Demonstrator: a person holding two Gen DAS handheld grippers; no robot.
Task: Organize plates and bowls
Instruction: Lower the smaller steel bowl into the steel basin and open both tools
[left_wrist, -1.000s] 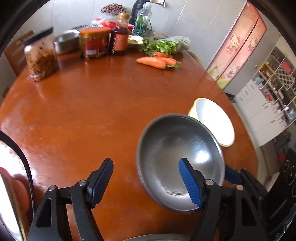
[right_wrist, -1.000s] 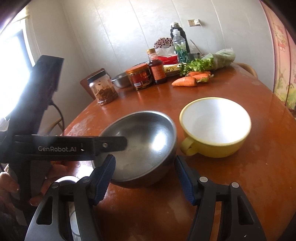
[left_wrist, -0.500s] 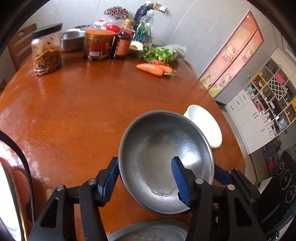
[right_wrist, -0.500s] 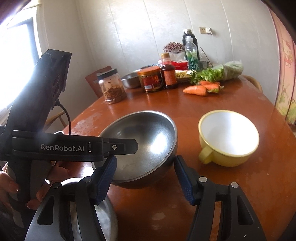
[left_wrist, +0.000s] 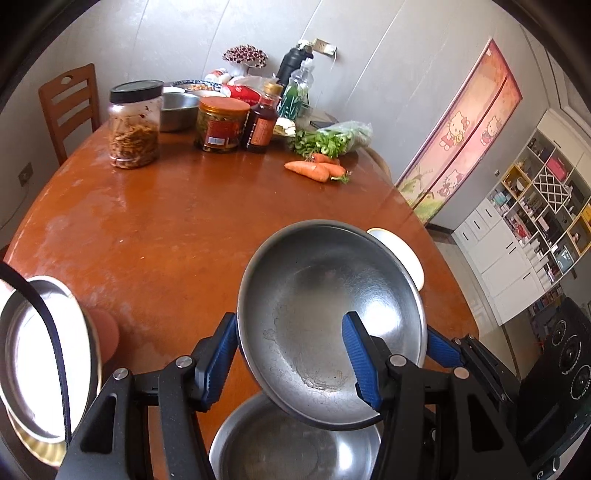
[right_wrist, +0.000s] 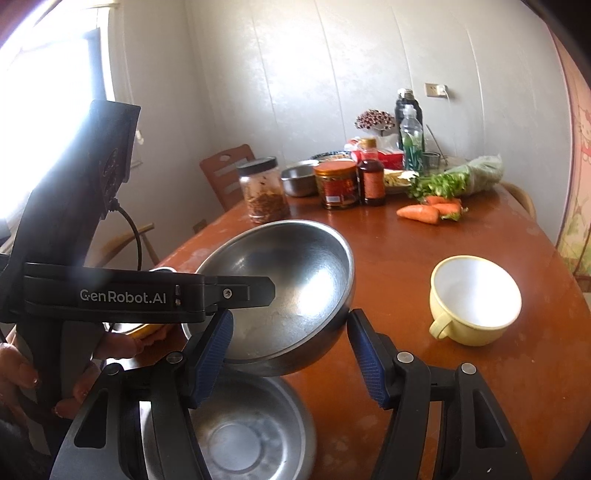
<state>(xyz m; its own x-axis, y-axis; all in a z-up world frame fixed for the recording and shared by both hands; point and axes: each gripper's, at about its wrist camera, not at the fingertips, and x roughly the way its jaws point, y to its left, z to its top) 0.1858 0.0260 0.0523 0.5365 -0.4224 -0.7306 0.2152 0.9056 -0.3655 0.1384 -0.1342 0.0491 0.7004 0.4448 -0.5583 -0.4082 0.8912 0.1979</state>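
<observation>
A steel bowl (left_wrist: 325, 314) hangs tilted in the air above a second, larger steel bowl (left_wrist: 291, 446) at the table's near edge. My left gripper (left_wrist: 288, 354) is shut on the raised bowl's near rim, one finger inside and one outside. My right gripper (right_wrist: 288, 350) is open, its fingers on either side of the same bowl (right_wrist: 280, 288), apart from it. The lower bowl (right_wrist: 240, 435) shows under it. A yellow cup-shaped bowl (right_wrist: 476, 299) with a white inside stands on the table to the right. Stacked steel plates (left_wrist: 40, 354) lie at the left.
The round wooden table (left_wrist: 177, 229) carries jars (left_wrist: 135, 123), a sauce bottle (left_wrist: 262, 123), a steel basin (left_wrist: 177, 110), greens (left_wrist: 328, 138) and carrots (left_wrist: 314, 170) at its far side. A chair (left_wrist: 70, 107) stands behind. Shelving (left_wrist: 535, 206) is at the right.
The left gripper closed on the steel bowl's rim, lifted it off the table and drew it back over the larger steel bowl. The right gripper stayed open and moved along beside it.
</observation>
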